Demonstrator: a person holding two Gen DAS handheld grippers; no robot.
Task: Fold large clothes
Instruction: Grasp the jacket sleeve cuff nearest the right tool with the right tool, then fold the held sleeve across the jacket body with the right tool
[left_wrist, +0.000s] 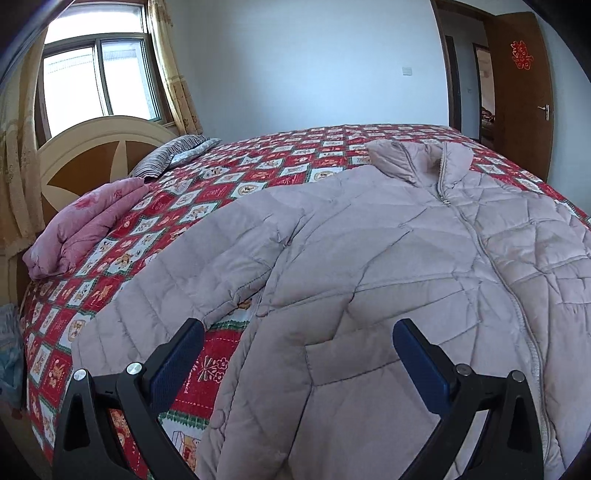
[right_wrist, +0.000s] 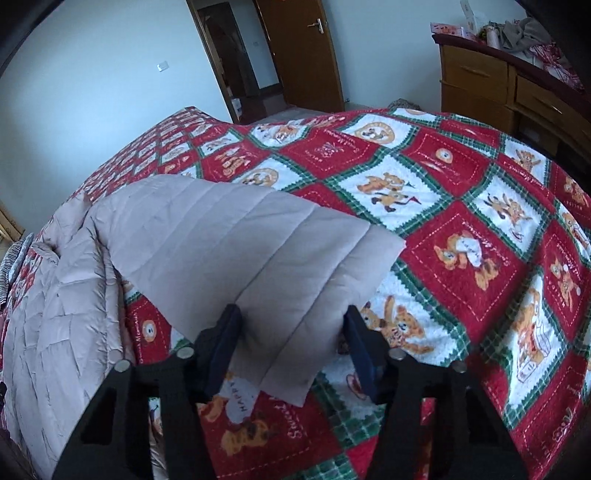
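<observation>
A pale pink quilted jacket (left_wrist: 388, 258) lies zipped and face up on the bed, its collar toward the far side. In the left wrist view its sleeve (left_wrist: 177, 280) runs down to the left. My left gripper (left_wrist: 299, 328) is open and hovers over the jacket's lower left side, with one finger over the bedspread and the other over the jacket body. In the right wrist view the other sleeve (right_wrist: 251, 236) stretches out flat over the bedspread. My right gripper (right_wrist: 291, 314) stands around the sleeve's near edge, its jaws apart and the fabric not visibly squeezed.
The bed carries a red, white and green bear-print bedspread (right_wrist: 461, 229). A folded pink quilt (left_wrist: 81, 229) and a striped pillow (left_wrist: 173, 155) lie by the headboard (left_wrist: 92, 147). A wooden dresser (right_wrist: 517, 92) stands beyond the bed's corner, and a door (left_wrist: 521, 92) is open.
</observation>
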